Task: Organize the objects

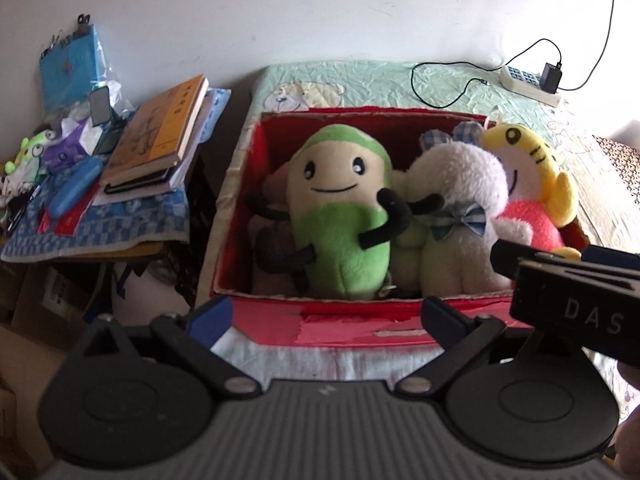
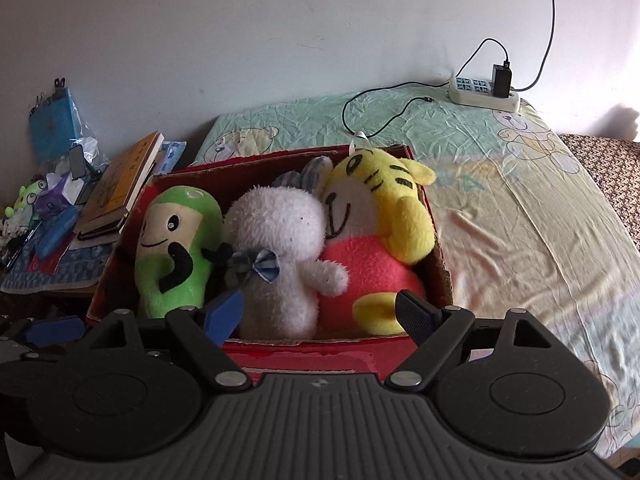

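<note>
Both grippers hover at the near edge of the bed, jaws spread wide and empty: the left gripper (image 1: pixel 326 314) faces the red box's (image 1: pixel 320 326) front wall, the right gripper (image 2: pixel 320 314) hangs just over its near rim. Inside the box, which sits near the bed's left edge, stand three toys packed shoulder to shoulder: a green plush (image 2: pixel 174 246), a white plush (image 2: pixel 280 256) and a tiger plush (image 2: pixel 376 236). With the fit this tight, pulling one could drag its neighbours out or tip the box off the bed's left edge. Beside the bed, a cluttered worktop (image 1: pixel 100 220) carries stacked books (image 1: pixel 156 136).
</note>
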